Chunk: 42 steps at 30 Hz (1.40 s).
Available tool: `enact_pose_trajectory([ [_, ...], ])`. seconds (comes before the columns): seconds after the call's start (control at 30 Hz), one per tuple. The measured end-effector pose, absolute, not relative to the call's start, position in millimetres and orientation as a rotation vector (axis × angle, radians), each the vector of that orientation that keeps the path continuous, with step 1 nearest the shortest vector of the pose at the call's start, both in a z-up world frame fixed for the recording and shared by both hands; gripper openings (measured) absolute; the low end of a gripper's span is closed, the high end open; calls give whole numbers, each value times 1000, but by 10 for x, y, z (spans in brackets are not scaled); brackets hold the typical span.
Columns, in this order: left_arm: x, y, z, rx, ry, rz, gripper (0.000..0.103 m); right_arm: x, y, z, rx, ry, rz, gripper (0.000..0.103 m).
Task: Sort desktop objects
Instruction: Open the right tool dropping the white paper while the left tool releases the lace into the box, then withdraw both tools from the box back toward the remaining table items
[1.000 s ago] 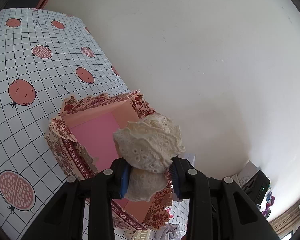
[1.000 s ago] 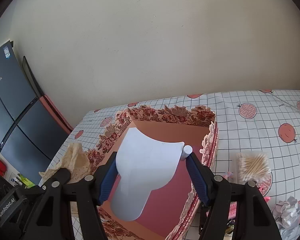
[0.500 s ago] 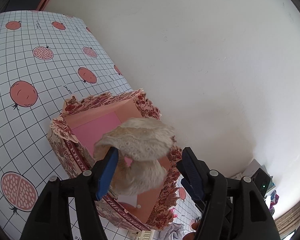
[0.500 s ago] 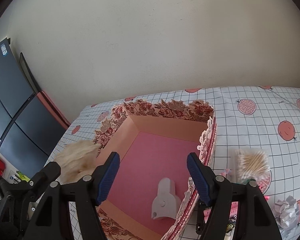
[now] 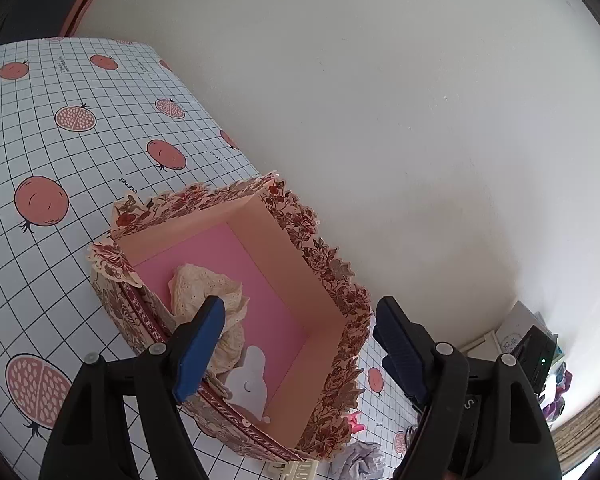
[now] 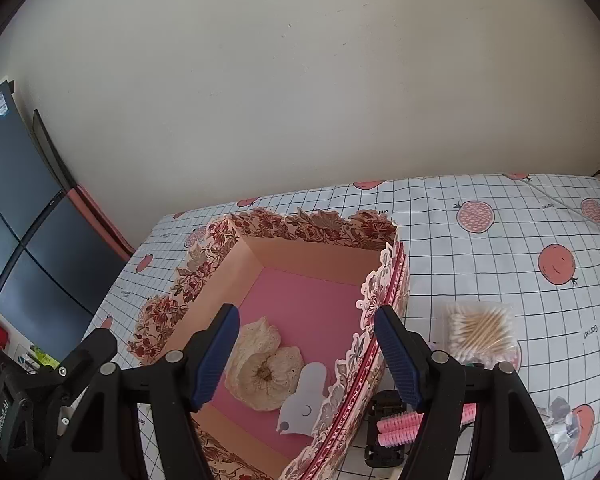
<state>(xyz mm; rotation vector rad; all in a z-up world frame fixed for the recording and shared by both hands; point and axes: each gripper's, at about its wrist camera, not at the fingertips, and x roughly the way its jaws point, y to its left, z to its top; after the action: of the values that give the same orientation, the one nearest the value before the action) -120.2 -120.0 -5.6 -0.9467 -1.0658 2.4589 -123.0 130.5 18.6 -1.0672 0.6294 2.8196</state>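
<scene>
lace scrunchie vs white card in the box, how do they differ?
The lace scrunchie is cream, puffy and crumpled; the white card is pale, flat and smooth. The scrunchie lies further into the floral box; the card sits nearer its front wall. Both rest on the pink floor, touching, with neither gripper holding them.

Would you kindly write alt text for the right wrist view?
Open right tongs hover over a floral box holding a cream lace scrunchie and a white card. Cotton swabs lie right of the box.
</scene>
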Motion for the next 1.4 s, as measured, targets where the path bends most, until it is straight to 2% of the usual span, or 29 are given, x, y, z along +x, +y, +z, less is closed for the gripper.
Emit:
enact_pose_trajectory([
  [0.33,-1146,-983,91,-917,-925,2527,92,-1123,1482,308,-1065,617,2812,79],
  [0.6,-1105,-752,173,-899,-810,2557,98,-963,1766,432,-1019,611,2793,98],
  [0.73,-1065,-645,206,-888,-758,2587,100,-876,1948,495,-984,626,2764,102],
  [1.4,-905,-42,213,-926,-487,2644,101,-304,2784,630,-977,445,2691,103],
])
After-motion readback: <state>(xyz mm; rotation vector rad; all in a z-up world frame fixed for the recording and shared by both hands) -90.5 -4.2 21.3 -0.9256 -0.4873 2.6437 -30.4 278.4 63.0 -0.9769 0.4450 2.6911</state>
